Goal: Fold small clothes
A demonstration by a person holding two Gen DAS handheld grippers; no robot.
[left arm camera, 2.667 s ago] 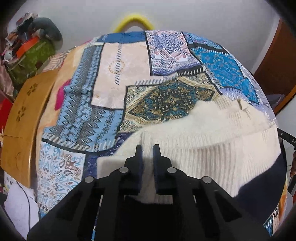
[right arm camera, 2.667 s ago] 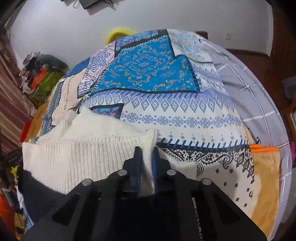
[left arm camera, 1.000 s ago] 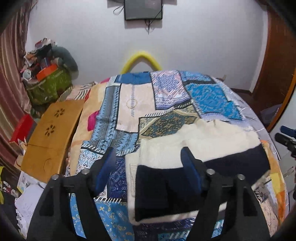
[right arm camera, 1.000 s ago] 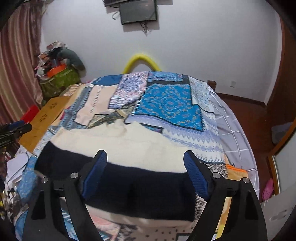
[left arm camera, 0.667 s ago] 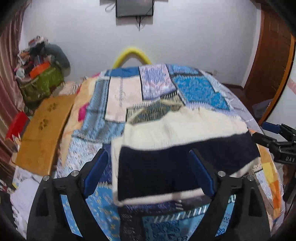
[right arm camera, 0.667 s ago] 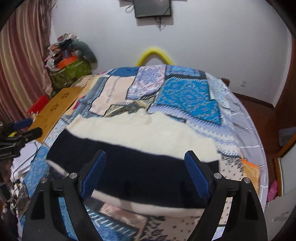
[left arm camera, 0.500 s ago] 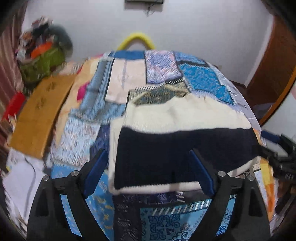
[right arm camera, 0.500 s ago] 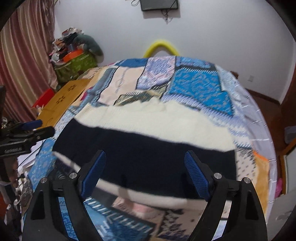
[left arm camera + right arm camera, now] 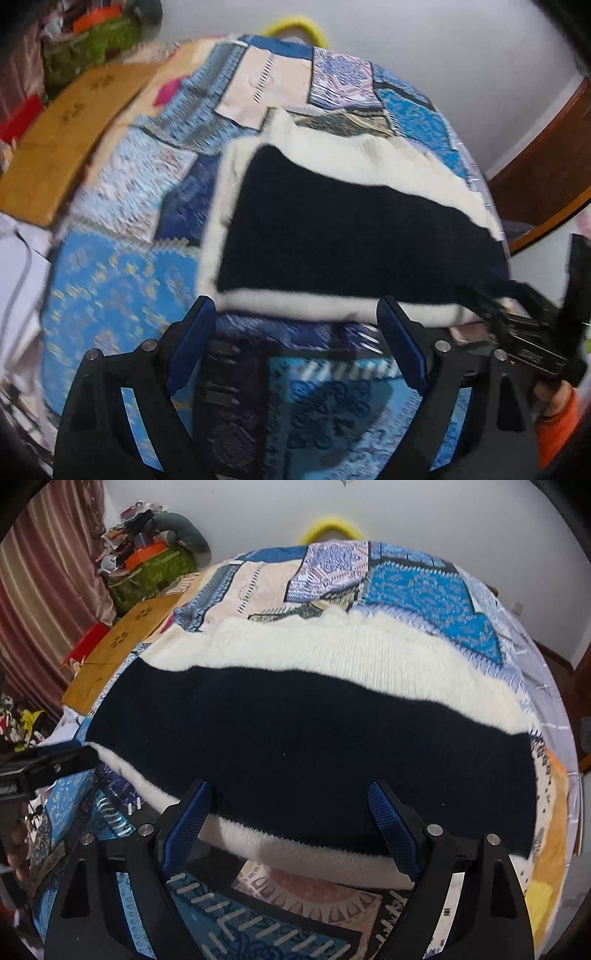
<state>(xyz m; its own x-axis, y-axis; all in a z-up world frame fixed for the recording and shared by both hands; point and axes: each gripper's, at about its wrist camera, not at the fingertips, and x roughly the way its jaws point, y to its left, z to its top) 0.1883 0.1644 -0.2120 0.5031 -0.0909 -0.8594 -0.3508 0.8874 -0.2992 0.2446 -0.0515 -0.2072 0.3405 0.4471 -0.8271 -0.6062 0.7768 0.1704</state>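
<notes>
Cream-and-navy sweater lay folded on patchwork quilt, navy band over cream. 2.7 seconds earlier both grippers pinched cream knit; by this moment both stood clear. Left gripper jaws had just been opening, wide, nothing between them. Right gripper jaws wide, empty. Both cameras sat lower and closer to sweater than second before. No writing readable; left view blurred. Sweater's near cream edge lay just beyond left fingertips; under right fingertips, contact unclear.
</notes>
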